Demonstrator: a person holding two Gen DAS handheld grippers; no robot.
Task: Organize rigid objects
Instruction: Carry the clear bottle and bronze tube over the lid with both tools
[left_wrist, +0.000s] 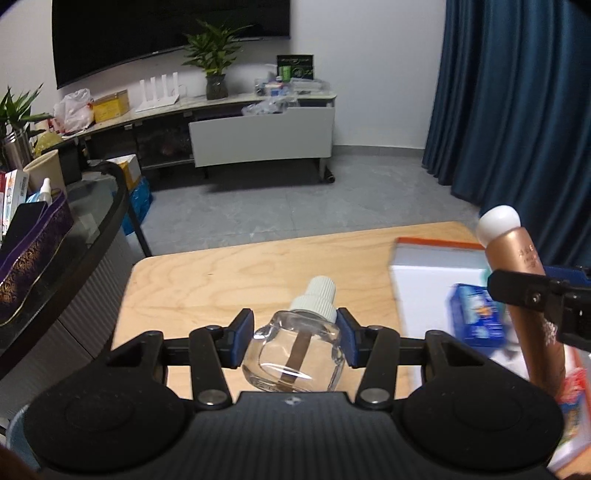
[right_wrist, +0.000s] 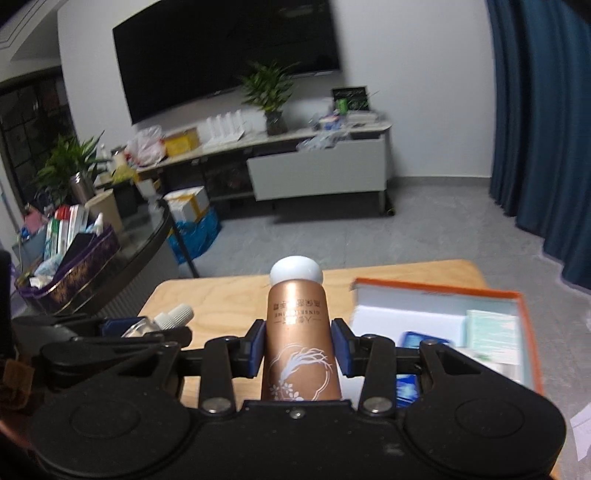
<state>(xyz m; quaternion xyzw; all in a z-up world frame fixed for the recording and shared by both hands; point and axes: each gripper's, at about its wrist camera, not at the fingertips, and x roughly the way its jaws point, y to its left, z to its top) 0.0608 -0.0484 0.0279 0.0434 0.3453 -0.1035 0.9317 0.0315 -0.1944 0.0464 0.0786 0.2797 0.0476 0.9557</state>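
My left gripper (left_wrist: 295, 338) is shut on a clear glass bottle (left_wrist: 295, 354) with a white ribbed cap, held above the wooden table (left_wrist: 221, 284). My right gripper (right_wrist: 298, 345) is shut on a copper-coloured tube (right_wrist: 299, 339) with a white round cap, held upright. The tube also shows in the left wrist view (left_wrist: 524, 295) at the right, over the box. The glass bottle and left gripper show at the left of the right wrist view (right_wrist: 162, 321). An open white box with an orange rim (right_wrist: 443, 291) sits at the table's right and holds a blue packet (left_wrist: 476, 317) and a pale green packet (right_wrist: 491, 328).
A dark round glass table (left_wrist: 103, 221) with a purple basket (left_wrist: 33, 251) of items stands to the left. A TV stand (left_wrist: 258, 136) with plants and clutter lines the far wall. Blue curtains (left_wrist: 517, 110) hang at the right. Grey floor lies beyond the table.
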